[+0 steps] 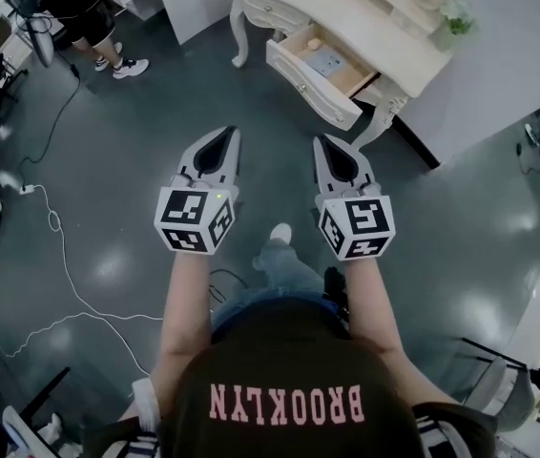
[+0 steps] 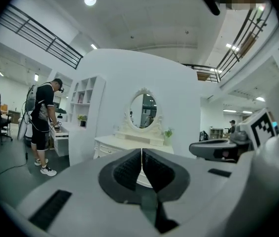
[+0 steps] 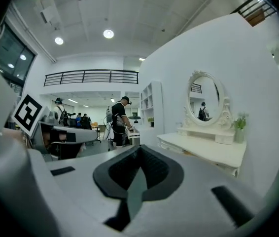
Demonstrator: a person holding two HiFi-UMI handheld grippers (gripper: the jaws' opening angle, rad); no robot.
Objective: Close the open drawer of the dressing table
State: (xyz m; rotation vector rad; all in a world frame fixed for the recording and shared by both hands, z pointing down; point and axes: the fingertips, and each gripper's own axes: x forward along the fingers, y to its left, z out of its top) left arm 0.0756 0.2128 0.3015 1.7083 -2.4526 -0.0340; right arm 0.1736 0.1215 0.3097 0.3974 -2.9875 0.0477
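Two tools: left tool [image 1: 228, 134] and right tool [image 1: 321, 143]. One surface [image 1: 346, 12], one open drawer [image 1: 320, 70], one mirror [image 2: 143, 110], one plant [image 1: 458, 25], one bystander [image 1: 79, 12].

A glossy dark grey floor [image 1: 127, 160] carries a thin white cable [image 1: 52, 219] looping along its left side. A person in black clothes and white trainers [image 2: 43, 122] stands at a white table [image 2: 60, 132] beside a tall white open-shelf unit [image 2: 86, 100]. A black metal balcony railing [image 3: 92, 77] runs overhead.
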